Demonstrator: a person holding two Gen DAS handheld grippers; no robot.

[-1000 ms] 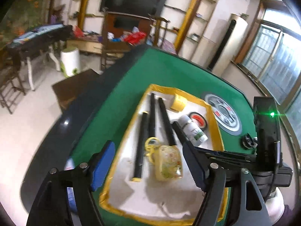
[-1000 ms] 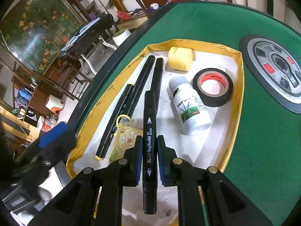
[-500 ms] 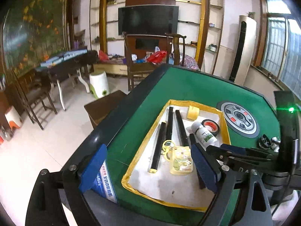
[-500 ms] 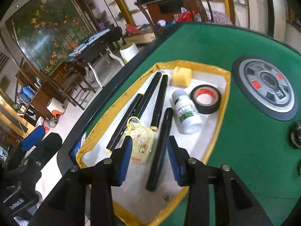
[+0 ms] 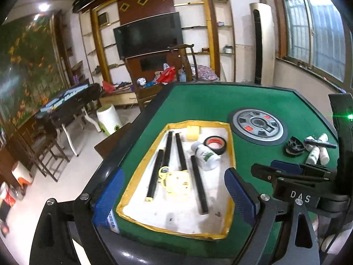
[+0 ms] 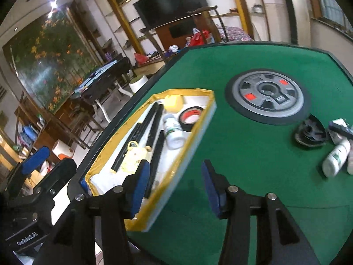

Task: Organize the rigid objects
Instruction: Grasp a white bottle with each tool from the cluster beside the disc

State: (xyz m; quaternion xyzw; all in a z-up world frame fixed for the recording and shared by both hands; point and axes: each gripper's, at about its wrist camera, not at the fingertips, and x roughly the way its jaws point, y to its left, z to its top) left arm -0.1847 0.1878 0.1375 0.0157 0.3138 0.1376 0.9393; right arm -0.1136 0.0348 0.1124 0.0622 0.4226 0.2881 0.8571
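A white tray with a yellow rim [image 5: 176, 231] [image 6: 121, 134] lies on the green table. It holds several black markers, a yellow charm [image 5: 176, 181] [image 6: 134, 156], a white bottle [image 5: 206, 156] [image 6: 174, 130], a black tape roll [image 5: 215, 144] [image 6: 190, 114] and a yellow block [image 5: 193, 132] [image 6: 174, 101]. One marker [image 5: 198, 187] [image 6: 157, 152] lies free at the tray's right side. My left gripper [image 5: 174, 196] hangs open above the tray's near end, empty. My right gripper [image 6: 176, 183] is over the tray's right rim, its jaws opening with nothing between them.
Right of the tray a round grey panel [image 5: 257, 127] [image 6: 267, 95] is set into the felt. Beyond it lie a black triangular piece [image 5: 294, 146] [image 6: 311, 132], white bottles [image 5: 315, 152] [image 6: 336, 156] and a dark pen. The table's black edge and the floor drop off on the left.
The right gripper let go of the black marker, which now lies in the tray. Both grippers drew back and rose; the right one swung right, the left one opened wider.
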